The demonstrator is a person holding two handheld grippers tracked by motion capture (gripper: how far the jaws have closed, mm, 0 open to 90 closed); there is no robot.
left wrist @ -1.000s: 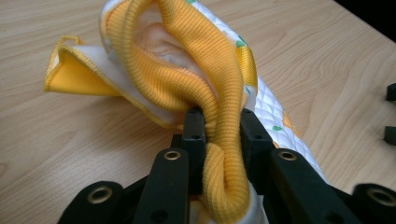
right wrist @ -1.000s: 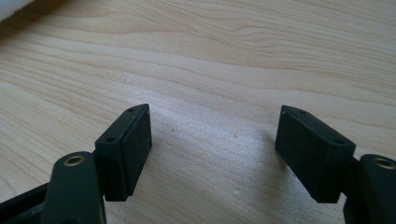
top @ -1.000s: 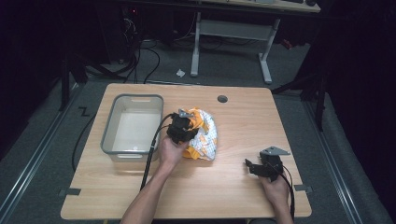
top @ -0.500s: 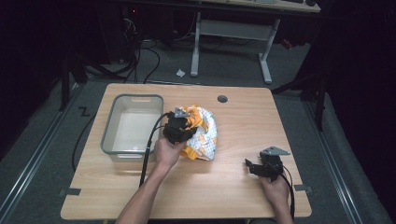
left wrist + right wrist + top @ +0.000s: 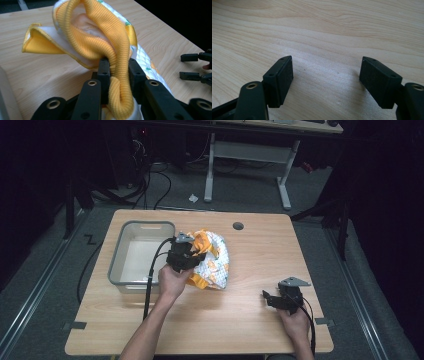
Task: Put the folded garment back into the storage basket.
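We see a light wooden table [image 5: 240, 320] under both grippers. A grey rectangular plastic bin [image 5: 125, 251] sits just beside our left gripper's [image 5: 117, 65] jaws. A crumpled orange and white quilted cloth [image 5: 100, 37] bulges beyond those jaws, which pinch its ribbed orange edge between them. Our right gripper [image 5: 325, 75] rests well apart, jaws spread wide over bare wood.

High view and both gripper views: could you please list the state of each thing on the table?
Left gripper: shut on the garment's ribbed edge.
Right gripper: open, nothing between its jaws.
Garment: bunched, partly lifted.
Bin: upright, empty.
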